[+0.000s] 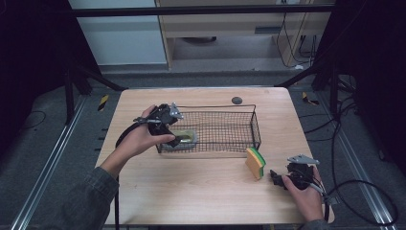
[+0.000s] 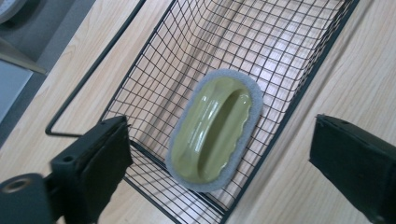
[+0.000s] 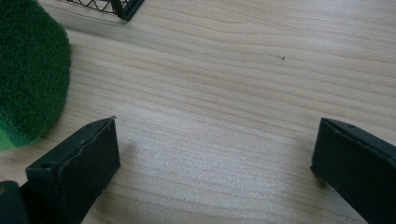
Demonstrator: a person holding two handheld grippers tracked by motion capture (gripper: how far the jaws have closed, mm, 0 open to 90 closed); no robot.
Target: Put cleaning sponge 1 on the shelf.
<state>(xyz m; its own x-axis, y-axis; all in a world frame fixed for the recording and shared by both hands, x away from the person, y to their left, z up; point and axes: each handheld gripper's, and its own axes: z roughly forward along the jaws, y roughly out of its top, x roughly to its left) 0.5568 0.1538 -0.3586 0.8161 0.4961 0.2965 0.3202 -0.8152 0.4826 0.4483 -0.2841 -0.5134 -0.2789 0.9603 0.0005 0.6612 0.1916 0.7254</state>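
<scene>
The left gripper (image 1: 178, 138) hovers over the left end of the wire basket (image 1: 239, 125), jaws wide apart and gripping nothing. The green scrubber (image 2: 214, 128) lies flat on the basket floor at that end, seemingly clear of the pads. The right gripper (image 1: 276, 177), jaws apart and empty, rests near the table's (image 1: 201, 187) front right corner, just beside the upright sponge (image 1: 255, 163).

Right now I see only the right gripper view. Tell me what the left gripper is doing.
Observer: The left gripper hangs open over the wire basket's left end.
Operator: Report what's in the basket.
Observer: One green-handled scrubber lies flat inside, below the open fingers, untouched.
Operator: Describe the sponge beside me.
Observer: The sponge stands on edge, yellow with a green face, just outside the basket's near right corner.
</scene>
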